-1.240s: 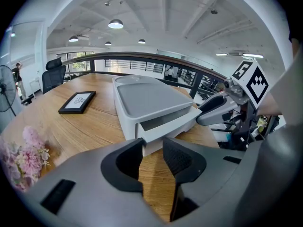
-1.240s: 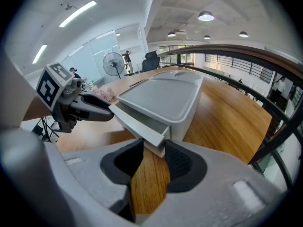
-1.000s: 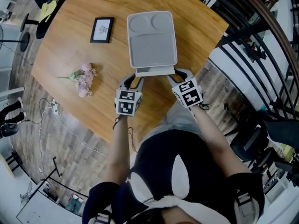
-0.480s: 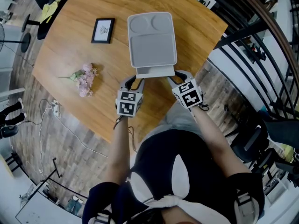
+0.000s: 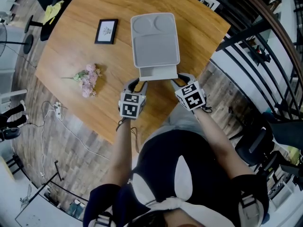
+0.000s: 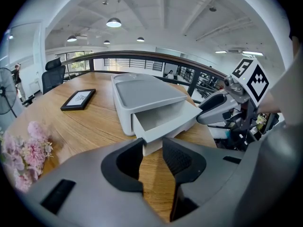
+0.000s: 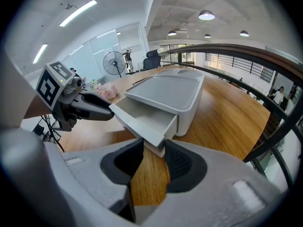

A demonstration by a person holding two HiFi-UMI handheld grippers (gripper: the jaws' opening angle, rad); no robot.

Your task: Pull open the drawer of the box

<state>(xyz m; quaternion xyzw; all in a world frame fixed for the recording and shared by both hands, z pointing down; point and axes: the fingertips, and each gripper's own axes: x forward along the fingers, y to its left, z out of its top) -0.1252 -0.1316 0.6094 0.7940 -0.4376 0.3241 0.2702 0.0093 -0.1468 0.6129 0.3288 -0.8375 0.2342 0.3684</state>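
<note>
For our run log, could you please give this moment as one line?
drawer partly out of box | left gripper shut on drawer front | right gripper shut on drawer front

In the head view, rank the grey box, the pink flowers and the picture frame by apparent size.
1. Grey box, clearly largest.
2. Pink flowers, counting the stems.
3. Picture frame; it looks close to the flowers, so the last two are nearly tied.

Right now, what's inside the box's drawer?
The drawer is part-open; the exposed front section shows only bare grey floor, nothing in it. Its rear sits under the box, so it can't be seen.
</note>
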